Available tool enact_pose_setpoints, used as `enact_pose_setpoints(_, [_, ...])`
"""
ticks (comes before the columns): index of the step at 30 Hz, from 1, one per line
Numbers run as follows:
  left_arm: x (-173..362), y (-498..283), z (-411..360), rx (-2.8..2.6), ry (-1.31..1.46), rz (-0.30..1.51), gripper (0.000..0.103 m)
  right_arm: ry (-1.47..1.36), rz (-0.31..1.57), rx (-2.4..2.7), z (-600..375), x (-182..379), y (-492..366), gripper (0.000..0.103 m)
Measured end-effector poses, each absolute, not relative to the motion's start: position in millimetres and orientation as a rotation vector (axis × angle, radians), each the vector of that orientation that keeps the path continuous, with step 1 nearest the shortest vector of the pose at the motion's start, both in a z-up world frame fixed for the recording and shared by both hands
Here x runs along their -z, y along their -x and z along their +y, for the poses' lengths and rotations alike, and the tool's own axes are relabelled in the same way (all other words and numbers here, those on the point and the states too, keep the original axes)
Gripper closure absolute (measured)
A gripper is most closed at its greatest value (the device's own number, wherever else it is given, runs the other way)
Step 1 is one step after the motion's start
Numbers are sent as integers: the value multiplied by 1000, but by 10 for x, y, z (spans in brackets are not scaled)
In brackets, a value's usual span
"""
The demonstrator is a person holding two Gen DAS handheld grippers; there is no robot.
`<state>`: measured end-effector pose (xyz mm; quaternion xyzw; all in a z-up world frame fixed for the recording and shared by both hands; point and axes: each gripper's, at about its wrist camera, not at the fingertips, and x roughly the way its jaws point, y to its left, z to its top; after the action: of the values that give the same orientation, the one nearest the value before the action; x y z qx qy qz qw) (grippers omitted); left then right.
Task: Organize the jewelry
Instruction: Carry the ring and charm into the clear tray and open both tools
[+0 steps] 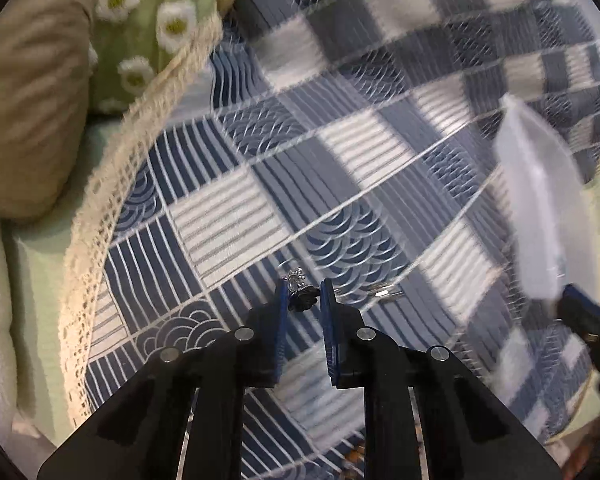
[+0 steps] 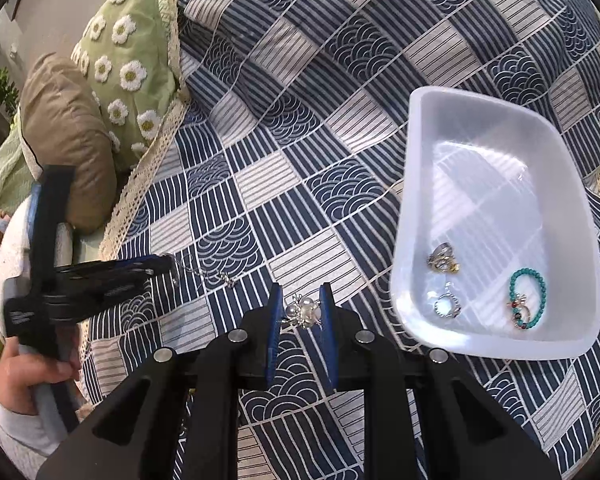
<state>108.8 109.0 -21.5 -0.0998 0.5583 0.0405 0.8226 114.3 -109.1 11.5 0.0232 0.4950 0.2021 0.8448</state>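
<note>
One patchwork cloth (image 2: 292, 128) in blue and white covers the surface, with a lace edge on its left side. Two cushions lie at the left: a green one with white flowers (image 2: 128, 60) and a plain tan one (image 2: 64, 132).

One white tray (image 2: 452, 128) rests on the cloth at the right. It holds four pieces: a teal bead bracelet (image 2: 534, 292), a small charm (image 2: 521, 310) touching the bracelet, a silver and gold ring (image 2: 442, 261) and a silver ring (image 2: 447, 305).

Two tools are in view. The right tool (image 2: 300, 308) has its jaws around a pearl brooch (image 2: 303, 312), which lies on the cloth; I cannot tell if they press it. The left tool (image 1: 305, 295) is clenched on a small silver ornament with a dark base (image 1: 300, 290). In the right wrist view a thin chain (image 2: 204, 274) trails from its tip onto the cloth.

The left wrist view is blurred, so the tray (image 1: 540, 208) is only a pale smear there, and a shiny piece (image 1: 384, 291) just right of the tool is hard to make out.
</note>
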Motion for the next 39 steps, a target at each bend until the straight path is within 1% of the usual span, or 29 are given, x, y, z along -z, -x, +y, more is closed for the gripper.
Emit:
enact_pose_setpoints(6, [-279, -1028, 840, -19, 241, 1085, 88, -76, 999, -390, -1347, -293, -1173, 84])
enact_pose_setpoints(7, [-332, -1043, 792, -7, 241, 1077, 89, -83, 993, -386, -1394, -317, -1181, 84])
enact_pose_setpoints(12, [-663, -1075, 379, 63, 231, 1028, 89, -123, 961, -339, -1711, -437, -1218, 84])
enact_pose_setpoints(20, [-964, -1123, -342, 172, 202, 979, 89, -180, 933, -230, -2349, -508, -1328, 84])
enact_pose_setpoints(24, [-959, -1185, -729, 228, 189, 986, 89, -206, 950, -181, -2632, -424, -1393, 83])
enact_pose_setpoints(29, [-807, -1320, -1099, 263, 176, 1018, 89, -218, 996, -153, -2833, -230, -1482, 83])
enact_pose_setpoints(39, [-18, -1698, -1544, 253, 126, 1171, 89, -163, 1086, -126, -2877, 212, -1680, 83])
